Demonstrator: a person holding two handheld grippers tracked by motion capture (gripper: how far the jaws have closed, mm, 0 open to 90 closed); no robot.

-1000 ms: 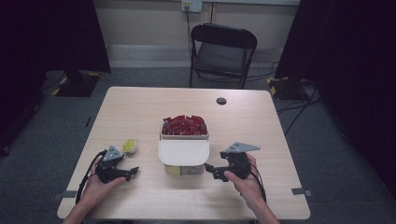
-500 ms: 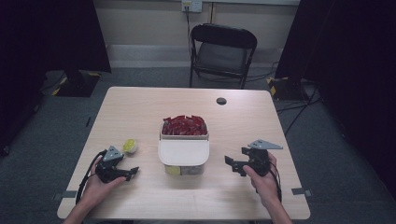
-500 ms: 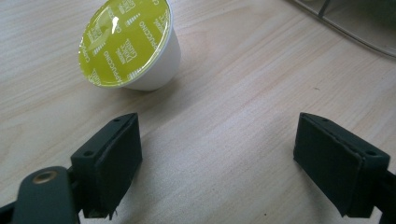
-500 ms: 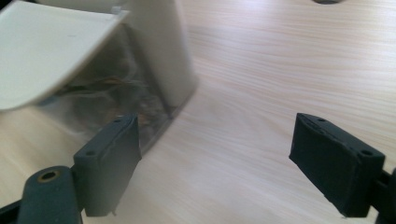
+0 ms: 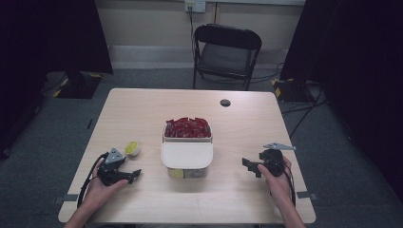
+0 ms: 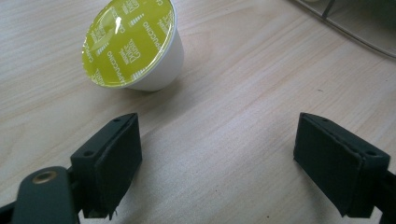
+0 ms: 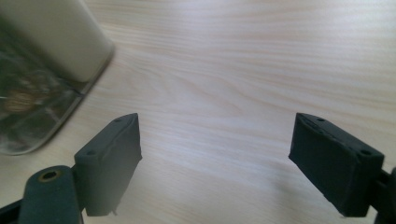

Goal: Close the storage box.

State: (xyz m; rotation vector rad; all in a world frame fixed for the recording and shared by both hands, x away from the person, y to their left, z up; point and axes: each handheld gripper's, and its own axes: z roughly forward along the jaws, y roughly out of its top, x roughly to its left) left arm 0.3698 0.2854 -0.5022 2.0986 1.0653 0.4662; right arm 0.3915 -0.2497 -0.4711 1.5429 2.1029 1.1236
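Capsule (image 6: 132,43), the yellow-lidded coffee pod, is lying tipped on its side in the upper left of the left gripper view, just beyond your left gripper (image 6: 233,158), whose jaws are standing wide with nothing between them. You are risking a nudge here: the rounded cup could roll off if one pad clips it before the other arrives. In the high view the pod is sitting left of the lidded box (image 5: 186,156), near but apart. Your right gripper (image 5: 250,166) is resting at lower right, jaws also spread and empty, the box corner (image 7: 42,70) showing at upper left of its view. You are working near the table (image 5: 142,109) front edge; open wood is lying behind and between your hands.
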